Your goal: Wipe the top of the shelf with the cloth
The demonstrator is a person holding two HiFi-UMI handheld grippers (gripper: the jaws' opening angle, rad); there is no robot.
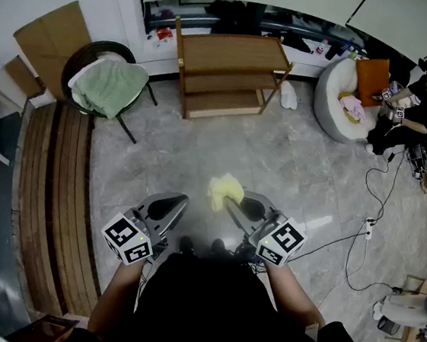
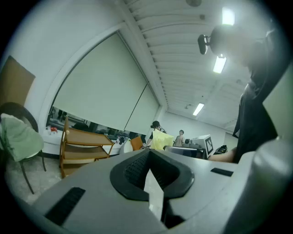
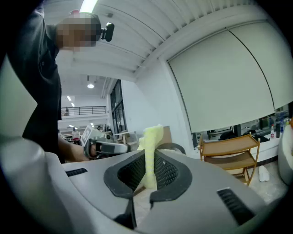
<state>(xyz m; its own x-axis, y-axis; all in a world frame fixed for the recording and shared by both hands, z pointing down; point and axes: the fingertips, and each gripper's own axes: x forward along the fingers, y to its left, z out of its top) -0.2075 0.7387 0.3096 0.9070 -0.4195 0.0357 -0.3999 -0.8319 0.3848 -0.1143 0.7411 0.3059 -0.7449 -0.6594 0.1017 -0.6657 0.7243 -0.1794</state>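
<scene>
At approach step; no wiping yet. Pinching cloth [image 1: 223,191] in right gripper [image 1: 230,202], low before body, yellow end poking above jaws. Clenching left gripper [image 1: 173,203] on nothing, just beside right. Facing shelf [image 1: 228,54] well apart across floor [image 1: 291,160], by far wall. Next, probably: walk up, lay cloth flat on top board, sweep side to side. Needs firm pinch throughout.
</scene>
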